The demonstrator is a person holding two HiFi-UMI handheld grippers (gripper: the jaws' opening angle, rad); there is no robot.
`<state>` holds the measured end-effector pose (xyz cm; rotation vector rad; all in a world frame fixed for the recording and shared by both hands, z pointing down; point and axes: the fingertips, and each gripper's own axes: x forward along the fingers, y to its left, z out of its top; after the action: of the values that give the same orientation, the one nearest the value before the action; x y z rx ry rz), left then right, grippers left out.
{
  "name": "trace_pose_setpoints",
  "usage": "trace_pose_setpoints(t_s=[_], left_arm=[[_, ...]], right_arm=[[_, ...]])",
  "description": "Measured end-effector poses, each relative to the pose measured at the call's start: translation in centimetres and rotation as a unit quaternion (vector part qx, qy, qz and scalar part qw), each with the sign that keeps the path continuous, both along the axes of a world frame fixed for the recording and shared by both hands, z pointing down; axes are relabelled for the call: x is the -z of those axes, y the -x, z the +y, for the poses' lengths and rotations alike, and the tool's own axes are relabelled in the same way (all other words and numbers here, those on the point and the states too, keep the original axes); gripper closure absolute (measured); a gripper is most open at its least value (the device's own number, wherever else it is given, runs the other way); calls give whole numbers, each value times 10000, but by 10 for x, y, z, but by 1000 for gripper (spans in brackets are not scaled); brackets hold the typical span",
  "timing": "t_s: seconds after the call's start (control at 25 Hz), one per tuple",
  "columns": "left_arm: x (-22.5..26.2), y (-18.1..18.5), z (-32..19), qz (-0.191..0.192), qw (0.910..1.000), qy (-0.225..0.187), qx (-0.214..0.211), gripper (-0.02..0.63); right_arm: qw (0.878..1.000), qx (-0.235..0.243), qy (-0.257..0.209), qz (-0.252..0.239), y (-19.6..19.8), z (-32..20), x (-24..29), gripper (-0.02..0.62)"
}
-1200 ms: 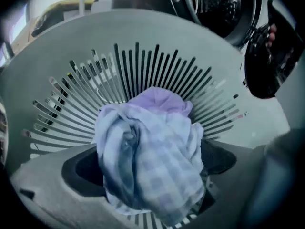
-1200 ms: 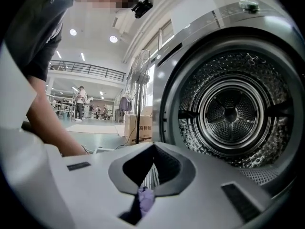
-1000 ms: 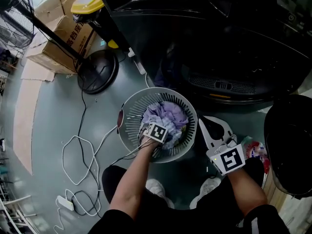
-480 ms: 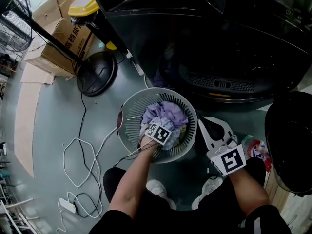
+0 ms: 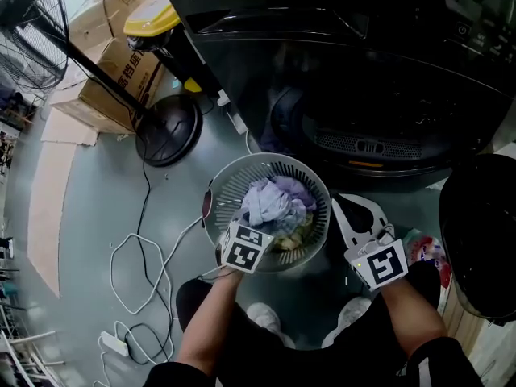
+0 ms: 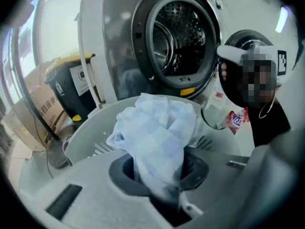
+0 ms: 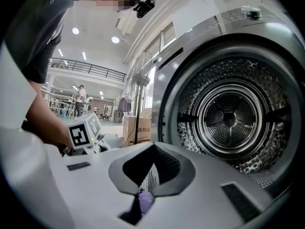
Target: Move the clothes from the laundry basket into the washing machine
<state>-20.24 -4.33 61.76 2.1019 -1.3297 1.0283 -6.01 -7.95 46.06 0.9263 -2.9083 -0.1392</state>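
White left tool (image 5: 256, 226); white right tool (image 5: 355, 206); marker cubes (image 5: 244, 248); dark sleeve (image 5: 439, 365)

I am standing in a big open hall set up as a work or test space, not a home laundry room. In the right gripper view, a high white ceiling with round recessed lights (image 7: 76, 31) runs above a railed upper gallery (image 7: 81, 67), and small figures of people (image 7: 80, 95) stand far off across the hall. A silver front-loading washing machine (image 7: 233, 118) sits on a smooth grey-green painted floor (image 5: 89, 208). Near it are brown cardboard boxes with printed characters (image 5: 121, 75), a black pedestal fan with a round base (image 5: 169, 127), a dark bin with a yellow lid (image 5: 149, 18), loose black and white cables (image 5: 143, 208) and a white power strip (image 5: 113, 343)
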Motion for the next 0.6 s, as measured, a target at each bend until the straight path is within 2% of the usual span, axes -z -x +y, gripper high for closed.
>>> trace_pose_setpoints(t_s=[0.12,0.24,0.48,0.6], left_arm=[[37,3,4,224,9982,-515,188,508],[73,4,-1,531,9916,-1112,390,508],[146,3,-41,669,9672,-2402,476,506],[179,-10,-64,881,9565,-2766,287,506]], right_arm=[[9998,-172,81,-32,-8,-4,2,588],[9993,-339,162,-46,-17,-8,4,588],[9985,-497,-105,-196,-30,-14,18,588],[9977,-639,-82,-199,-40,-15,20,588]])
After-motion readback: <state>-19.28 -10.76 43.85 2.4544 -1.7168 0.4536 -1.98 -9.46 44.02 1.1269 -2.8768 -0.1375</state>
